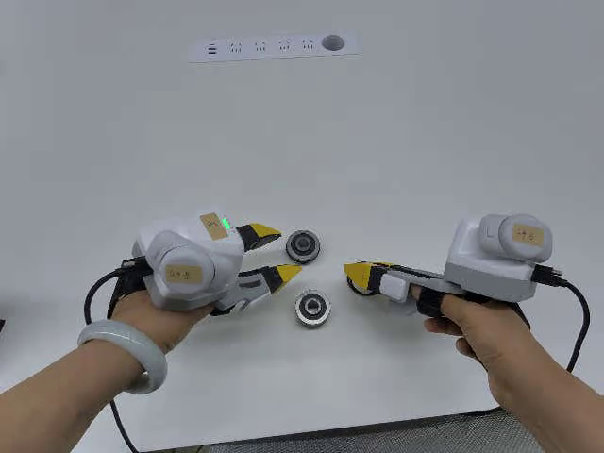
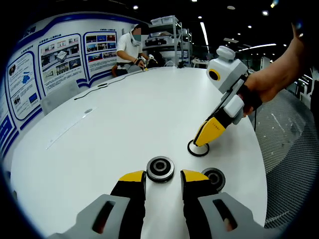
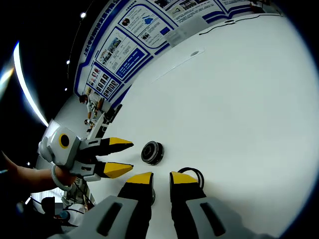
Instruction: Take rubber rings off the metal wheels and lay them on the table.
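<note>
One rubber ring [image 2: 198, 155] is lying flat on the white table [image 1: 425, 142] just right of centre in the head view. It is sitting right at the tips of the right gripper [image 1: 359, 274], which suggests the job is partly done. Two metal wheels are sitting near the middle of the frame. The upper wheel [image 1: 303, 246] is looking dark round its edge and is probably wearing its ring. The lower wheel [image 1: 312, 308] is showing a brighter rim, though which wheel the loose ring belongs to is hard to tell. The right fingers are standing narrow with a small gap, and whether they are pinching the ring cannot be told. The left gripper [image 1: 272, 252], held at the lower left, is pointing roughly level toward the upper wheel. Its fingers are spread wide and gripping nothing, with the wheel lying just ahead of the gap. The right hand [image 1: 472, 326] is tilting its gripper down toward the table from the lower right.
</note>
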### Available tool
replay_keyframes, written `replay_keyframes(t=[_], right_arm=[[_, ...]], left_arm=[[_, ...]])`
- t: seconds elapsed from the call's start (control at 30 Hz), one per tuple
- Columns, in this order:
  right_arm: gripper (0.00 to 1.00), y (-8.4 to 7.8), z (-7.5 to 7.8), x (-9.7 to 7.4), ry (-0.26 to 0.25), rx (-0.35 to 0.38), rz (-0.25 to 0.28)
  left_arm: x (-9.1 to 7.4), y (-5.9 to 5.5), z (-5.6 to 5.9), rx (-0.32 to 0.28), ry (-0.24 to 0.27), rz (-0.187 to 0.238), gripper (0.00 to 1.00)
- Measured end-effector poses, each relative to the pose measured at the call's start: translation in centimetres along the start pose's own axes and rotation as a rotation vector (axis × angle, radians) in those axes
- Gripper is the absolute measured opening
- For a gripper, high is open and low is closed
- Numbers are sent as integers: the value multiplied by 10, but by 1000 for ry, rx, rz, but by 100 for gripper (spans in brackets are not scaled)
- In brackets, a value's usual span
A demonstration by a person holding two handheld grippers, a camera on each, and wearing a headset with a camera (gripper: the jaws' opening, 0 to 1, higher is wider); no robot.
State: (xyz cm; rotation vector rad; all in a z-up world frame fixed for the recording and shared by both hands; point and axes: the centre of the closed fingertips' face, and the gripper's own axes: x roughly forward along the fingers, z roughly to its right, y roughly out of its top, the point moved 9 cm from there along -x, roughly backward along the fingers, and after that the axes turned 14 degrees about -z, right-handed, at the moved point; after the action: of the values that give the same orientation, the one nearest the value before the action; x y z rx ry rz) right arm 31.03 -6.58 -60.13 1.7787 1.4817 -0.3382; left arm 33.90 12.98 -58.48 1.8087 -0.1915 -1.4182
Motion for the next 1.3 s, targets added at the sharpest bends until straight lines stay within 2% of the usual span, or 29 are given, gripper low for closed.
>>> replay_keyframes(t=[0.13, 0.33, 0.5, 0.9, 1.07, 1.3], right_arm=[[14, 0, 0, 1, 2, 1, 0], [14, 0, 1, 1, 5, 5, 4], [14, -1, 2, 1, 6, 7, 4], [13, -5, 2, 2, 8, 19, 2], [13, -4, 3, 3, 9, 20, 3], [13, -1, 0, 4, 19, 25, 12]], left_arm=[[4, 6, -1, -8, -2, 9, 27], [11, 12, 0, 17, -9, -1, 25], [16, 13, 0, 32, -12, -19, 24], [26, 11, -4, 18, -16, -57, 18], [27, 13, -6, 6, -22, -58, 17], [27, 12, -5, 19, -25, -59, 14]])
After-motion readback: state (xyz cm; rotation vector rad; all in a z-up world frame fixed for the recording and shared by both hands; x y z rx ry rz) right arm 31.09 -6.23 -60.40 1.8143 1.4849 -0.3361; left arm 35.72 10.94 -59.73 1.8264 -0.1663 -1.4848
